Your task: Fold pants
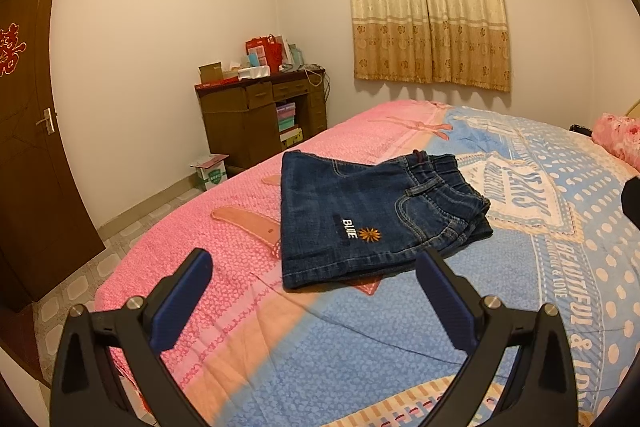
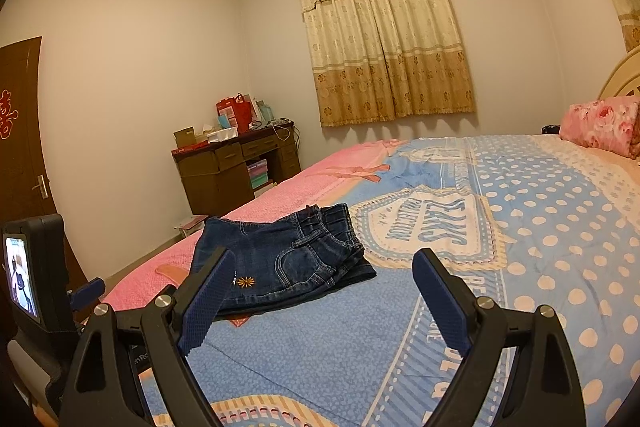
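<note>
Nearby, folded pants [image 1: 372, 215] on bedspread [image 1: 400, 339].

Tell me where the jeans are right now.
The folded jeans lie on the bedspread, straddling its pink and blue parts, beyond both open grippers: left gripper, right gripper.

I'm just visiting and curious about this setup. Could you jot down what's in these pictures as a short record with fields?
place: bedroom, bed with pink and blue cover
pants: dark jeans, folded into a compact stack on the bed
left gripper: open, holding nothing, just short of the jeans
right gripper: open, holding nothing
background: wooden desk, curtain, door
</note>
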Tool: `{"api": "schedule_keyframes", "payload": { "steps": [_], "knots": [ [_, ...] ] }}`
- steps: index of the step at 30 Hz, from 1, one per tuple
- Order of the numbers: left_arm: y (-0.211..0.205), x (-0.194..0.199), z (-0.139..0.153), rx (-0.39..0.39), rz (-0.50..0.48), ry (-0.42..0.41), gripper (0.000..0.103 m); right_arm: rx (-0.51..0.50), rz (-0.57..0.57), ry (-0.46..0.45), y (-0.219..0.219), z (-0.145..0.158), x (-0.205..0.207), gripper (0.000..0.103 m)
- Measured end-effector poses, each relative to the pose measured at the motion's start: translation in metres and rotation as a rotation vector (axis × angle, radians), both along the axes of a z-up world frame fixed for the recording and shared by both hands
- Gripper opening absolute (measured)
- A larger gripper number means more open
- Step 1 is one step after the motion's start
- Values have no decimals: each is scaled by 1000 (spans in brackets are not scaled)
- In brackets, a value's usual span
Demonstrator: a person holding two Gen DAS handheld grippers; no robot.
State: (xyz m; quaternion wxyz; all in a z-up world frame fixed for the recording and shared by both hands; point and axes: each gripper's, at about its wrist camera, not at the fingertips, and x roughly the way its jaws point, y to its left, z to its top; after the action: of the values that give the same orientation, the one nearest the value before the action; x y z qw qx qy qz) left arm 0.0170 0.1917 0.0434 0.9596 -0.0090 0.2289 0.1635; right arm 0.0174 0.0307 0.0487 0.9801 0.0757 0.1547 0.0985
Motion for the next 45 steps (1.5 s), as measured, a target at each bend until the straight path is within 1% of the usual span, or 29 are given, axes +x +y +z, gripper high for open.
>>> {"api": "schedule_keyframes", "payload": {
  "steps": [20, 29, 34, 39, 40, 43, 45],
  "knots": [
    [3, -1, -1, 3, 2, 6, 103, 5, 4, 9, 2, -2, -2, 91],
    [3, 1, -3, 10, 28, 24, 103, 8, -1, 14, 2, -3, -2, 91],
    [1, 0, -1, 41, 51, 17, 103, 8, -1, 17, 2, -3, -1, 91],
    [-4, 3, 3, 96, 102, 19, 103, 11, -4, 21, 2, -4, -1, 91],
    [-3, 3, 3, 94, 99, 22, 103, 12, -6, 23, 1, -4, 0, 91],
    [-1, 2, 3, 55, 69, 18, 103, 17, -9, 30, 0, -5, 1, 91],
    [-3, 3, 3, 49, 63, 20, 103, 17, -9, 32, -1, -6, 2, 91]
  ]
}}
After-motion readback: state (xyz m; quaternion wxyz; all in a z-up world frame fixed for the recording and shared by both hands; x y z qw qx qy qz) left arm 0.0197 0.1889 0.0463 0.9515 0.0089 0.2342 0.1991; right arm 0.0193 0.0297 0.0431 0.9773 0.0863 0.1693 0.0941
